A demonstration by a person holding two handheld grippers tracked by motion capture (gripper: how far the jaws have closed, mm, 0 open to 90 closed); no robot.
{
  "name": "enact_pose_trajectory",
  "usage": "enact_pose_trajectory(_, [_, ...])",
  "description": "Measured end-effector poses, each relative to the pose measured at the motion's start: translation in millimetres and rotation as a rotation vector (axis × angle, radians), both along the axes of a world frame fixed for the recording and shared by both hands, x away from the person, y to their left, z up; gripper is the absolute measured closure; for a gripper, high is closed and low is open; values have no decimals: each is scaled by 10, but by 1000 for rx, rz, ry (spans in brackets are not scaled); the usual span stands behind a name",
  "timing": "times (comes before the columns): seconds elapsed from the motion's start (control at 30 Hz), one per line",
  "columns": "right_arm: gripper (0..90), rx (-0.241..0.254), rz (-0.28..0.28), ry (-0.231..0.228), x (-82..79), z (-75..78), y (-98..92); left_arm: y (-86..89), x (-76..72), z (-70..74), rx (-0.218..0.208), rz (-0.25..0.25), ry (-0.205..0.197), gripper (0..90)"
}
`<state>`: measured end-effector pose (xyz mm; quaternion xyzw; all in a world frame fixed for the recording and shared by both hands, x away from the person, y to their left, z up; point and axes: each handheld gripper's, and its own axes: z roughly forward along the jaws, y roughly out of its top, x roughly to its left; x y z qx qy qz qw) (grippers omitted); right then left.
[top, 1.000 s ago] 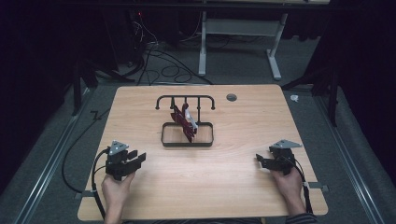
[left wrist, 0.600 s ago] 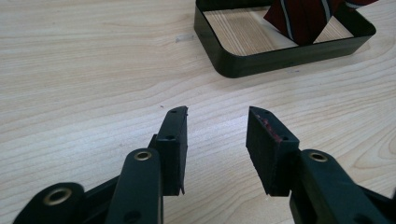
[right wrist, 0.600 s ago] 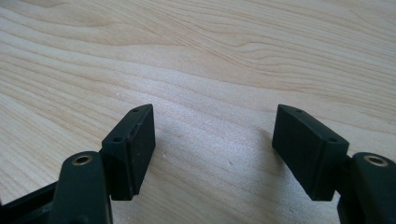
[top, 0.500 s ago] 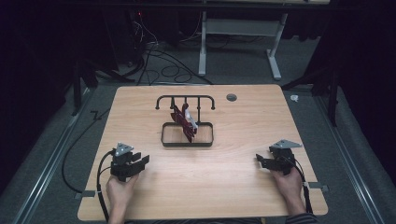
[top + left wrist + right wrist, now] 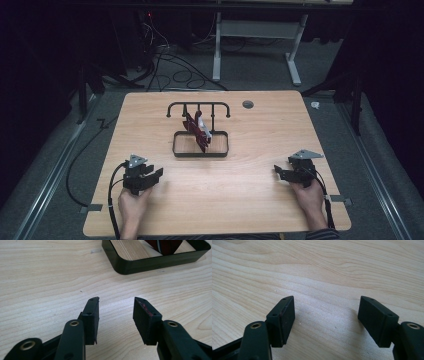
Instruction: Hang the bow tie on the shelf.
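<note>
High view overhead, facing forward-down on table (image 5: 260,200); gripper views close, low; tray (image 5: 140,263) shared.

Wooden table (image 5: 260,200), floor cables (image 5: 165,65), white table legs (image 5: 295,55)

black claws (image 5: 150,176), brass rivets, grey three-cornered plates, black trailing cables.

Black rack (image 5: 200,145); dark red item (image 5: 196,131); light wood-grain table (image 5: 260,190).
</note>
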<state>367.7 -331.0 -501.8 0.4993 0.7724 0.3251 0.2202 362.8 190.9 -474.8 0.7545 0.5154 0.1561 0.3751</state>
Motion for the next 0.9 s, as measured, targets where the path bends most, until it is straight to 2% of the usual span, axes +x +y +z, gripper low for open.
enact_pose_trajectory(0.07, [310, 0, 0, 0, 0, 0, 0, -21, 1, -20, 16, -2, 2, 561])
enact_pose_trajectory(0.27, [310, 0, 0, 0, 0, 0, 0, -40, 10, -78, 8, -1, 11, 550])
enact_pose_trajectory(0.37, [310, 0, 0, 0, 0, 0, 0, -74, 15, -97, 19, -9, 16, 537])
enact_pose_trajectory(0.9, [310, 0, 0, 0, 0, 0, 0, -193, 73, -185, 43, -14, 10, 511])
